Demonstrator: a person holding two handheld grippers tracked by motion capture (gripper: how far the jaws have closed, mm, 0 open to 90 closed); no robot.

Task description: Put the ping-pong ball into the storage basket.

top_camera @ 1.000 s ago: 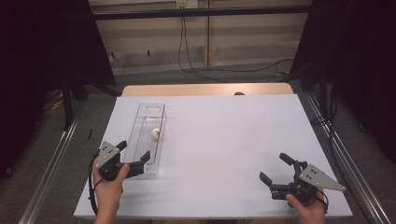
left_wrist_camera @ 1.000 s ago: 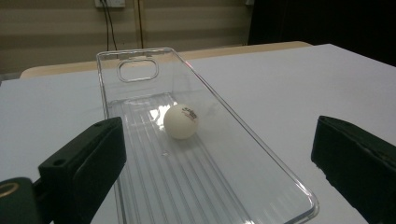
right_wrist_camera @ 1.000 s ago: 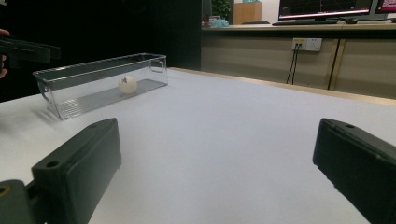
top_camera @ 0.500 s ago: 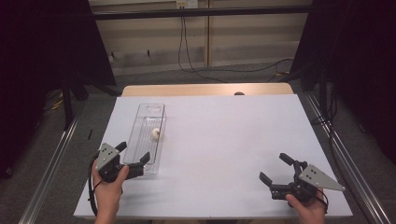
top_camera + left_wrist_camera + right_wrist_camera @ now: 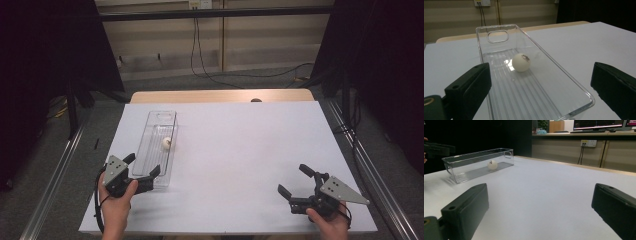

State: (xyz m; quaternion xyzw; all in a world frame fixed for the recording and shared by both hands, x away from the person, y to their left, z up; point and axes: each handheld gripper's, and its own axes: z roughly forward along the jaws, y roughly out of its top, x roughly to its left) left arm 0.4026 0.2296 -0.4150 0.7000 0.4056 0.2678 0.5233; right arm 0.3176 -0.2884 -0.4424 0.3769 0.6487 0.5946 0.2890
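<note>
Left gripper (image 5: 141, 171) lines up on the near end of the clear tray (image 5: 156, 150), jaws wide and empty.
Ball (image 5: 166, 143) sits mid-tray; best to reach straight in between the walls. Right gripper (image 5: 294, 190) hovers open over bare desk (image 5: 240, 150), near its front edge, with plenty of room.

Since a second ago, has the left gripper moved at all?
No. The left gripper sits at the near end of the clear tray as before, jaws open.
</note>
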